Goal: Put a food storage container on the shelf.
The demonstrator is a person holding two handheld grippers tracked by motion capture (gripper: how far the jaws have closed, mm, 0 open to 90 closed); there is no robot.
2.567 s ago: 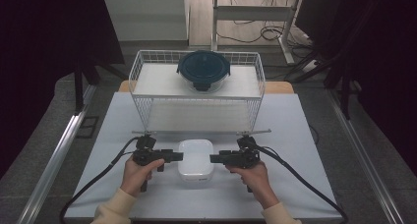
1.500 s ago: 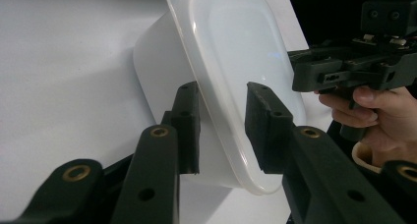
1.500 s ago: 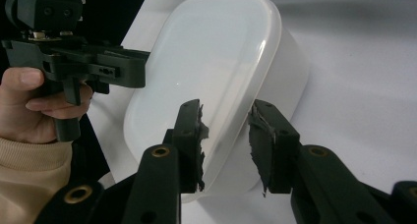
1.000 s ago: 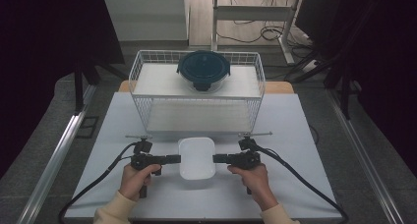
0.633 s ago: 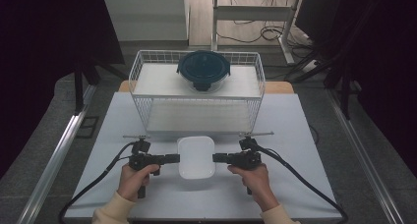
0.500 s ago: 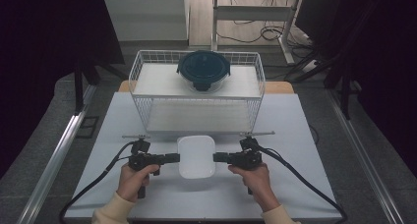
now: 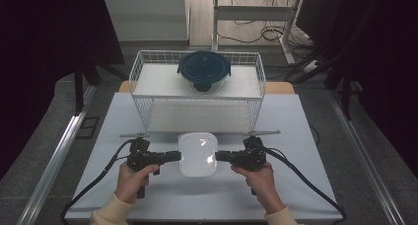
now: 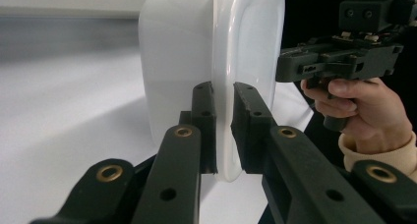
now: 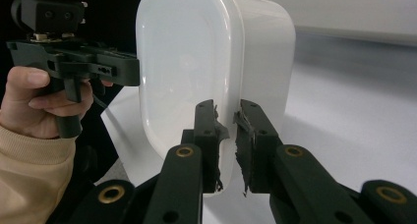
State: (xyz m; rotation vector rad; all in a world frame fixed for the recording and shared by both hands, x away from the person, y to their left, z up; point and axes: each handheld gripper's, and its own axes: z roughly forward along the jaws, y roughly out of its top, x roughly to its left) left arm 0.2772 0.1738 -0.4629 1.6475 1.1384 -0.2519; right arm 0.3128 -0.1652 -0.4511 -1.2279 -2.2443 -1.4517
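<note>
White container (image 7: pixel 197 154) sits btwn the two grippers, on the near side of the wire basket (image 7: pixel 148 117) and just short of its front wall, centred on it. Judging by the gripper views, it's held clear of the white table (image 7: pixel 305 136), though the high view alone can't settle that.

L gripper (image 7: pixel 173 156) comes in from the container's left side, R gripper (image 7: pixel 221 157) from its right, both pointing inward toward each other. Reason, as I read it: a two-sided pinch keeps the box level and stops it swinging, which a one-sided grip on a thin lip wouldn't.

L gripper view: jaws closed on the container's rim (image 8: pixel 225 130), one pad either side of the lip, no gap visible. R gripper view: same, jaws clamped on the opposite rim (image 9: pixel 227 135); pad lining looks frayed/torn at the edges, so grip there may be less sure.

Each gripper view also shows the other hand across the box, e.g. the person's right hand (image 8: pixel 361 111), level w/ its own jaws, so the load is shared evenly.

Inside the basket, toward the back, a dark round lidded bowl (image 7: pixel 203 69) sits mid-width. Front half of the basket floor is bare; prob. where the container goes next, which would call for lifting over the front wall.
</note>
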